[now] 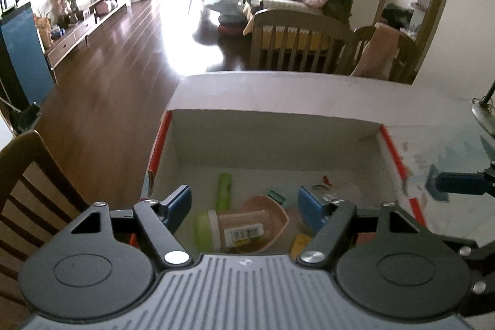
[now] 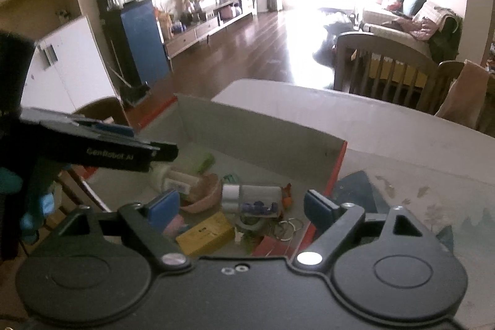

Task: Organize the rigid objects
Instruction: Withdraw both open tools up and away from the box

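Observation:
An open cardboard box [image 1: 272, 138] with red edges stands on the pale table [image 1: 309, 92]. Inside lie a green tube [image 1: 224, 190], a green-lidded jar [image 1: 216, 229] with a barcode label, a pink bowl [image 1: 272, 212] and a yellow box [image 2: 205, 232]. A silver-capped clear jar [image 2: 247, 195] and metal rings [image 2: 287, 226] lie there too. My left gripper [image 1: 244, 201] hangs open above the box with nothing between its blue pads. My right gripper [image 2: 241, 203] is also open over the box [image 2: 263, 132], holding nothing. The left gripper [image 2: 92, 150] shows at the left of the right wrist view.
A wooden chair [image 1: 31, 175] stands left of the table. A wooden crib [image 1: 297, 39] and another chair [image 1: 386, 51] are beyond the far edge. A dark blue patch [image 2: 355, 184] lies on the table right of the box. Wood floor opens to the left.

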The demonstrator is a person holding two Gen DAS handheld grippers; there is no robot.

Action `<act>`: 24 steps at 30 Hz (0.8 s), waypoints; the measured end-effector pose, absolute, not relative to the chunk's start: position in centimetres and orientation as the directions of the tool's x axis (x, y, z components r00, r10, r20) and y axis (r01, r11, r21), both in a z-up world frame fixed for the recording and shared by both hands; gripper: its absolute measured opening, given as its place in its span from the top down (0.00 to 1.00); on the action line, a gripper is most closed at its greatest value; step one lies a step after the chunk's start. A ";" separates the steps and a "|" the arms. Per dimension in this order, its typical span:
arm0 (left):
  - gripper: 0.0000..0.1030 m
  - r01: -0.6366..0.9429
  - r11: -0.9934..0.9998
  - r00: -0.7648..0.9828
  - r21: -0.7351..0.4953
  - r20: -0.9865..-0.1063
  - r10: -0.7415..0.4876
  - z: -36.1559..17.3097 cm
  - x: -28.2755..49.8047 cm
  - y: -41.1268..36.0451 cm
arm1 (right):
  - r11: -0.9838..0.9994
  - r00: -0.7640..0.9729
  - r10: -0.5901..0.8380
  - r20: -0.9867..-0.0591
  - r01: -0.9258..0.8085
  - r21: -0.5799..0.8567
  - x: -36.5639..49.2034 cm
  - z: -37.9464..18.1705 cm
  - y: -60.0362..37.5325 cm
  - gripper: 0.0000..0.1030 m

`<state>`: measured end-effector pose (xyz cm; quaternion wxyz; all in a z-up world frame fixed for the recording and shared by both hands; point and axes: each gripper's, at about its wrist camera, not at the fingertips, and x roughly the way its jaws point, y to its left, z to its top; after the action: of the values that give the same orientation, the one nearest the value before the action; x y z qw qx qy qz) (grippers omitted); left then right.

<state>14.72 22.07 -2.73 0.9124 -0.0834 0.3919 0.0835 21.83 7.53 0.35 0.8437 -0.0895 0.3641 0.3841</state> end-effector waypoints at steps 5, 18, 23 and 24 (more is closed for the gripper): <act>0.22 -0.198 0.976 0.716 -0.089 -0.693 0.082 -1.1 12.5 20.7 | 0.679 0.451 0.630 -0.632 -0.715 0.166 20.4 1.8 6.0 0.08; 0.08 -0.170 0.982 0.772 -0.081 -0.630 0.082 1.3 7.9 18.9 | 0.658 0.492 0.696 -0.522 -0.729 0.189 17.3 4.0 3.8 0.00; 0.02 -0.183 0.978 0.787 -0.098 -0.610 0.086 1.6 6.9 18.7 | 0.661 0.506 0.699 -0.505 -0.726 0.188 16.4 4.1 3.4 0.00; 0.02 -0.189 0.977 0.789 -0.103 -0.608 0.088 1.6 6.7 18.7 | 0.664 0.508 0.698 -0.505 -0.723 0.190 16.3 4.0 3.3 0.00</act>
<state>6.68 18.71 1.64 0.9424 -0.0792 0.3164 0.0735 16.30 3.35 4.02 0.8680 -0.0225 0.2800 0.4095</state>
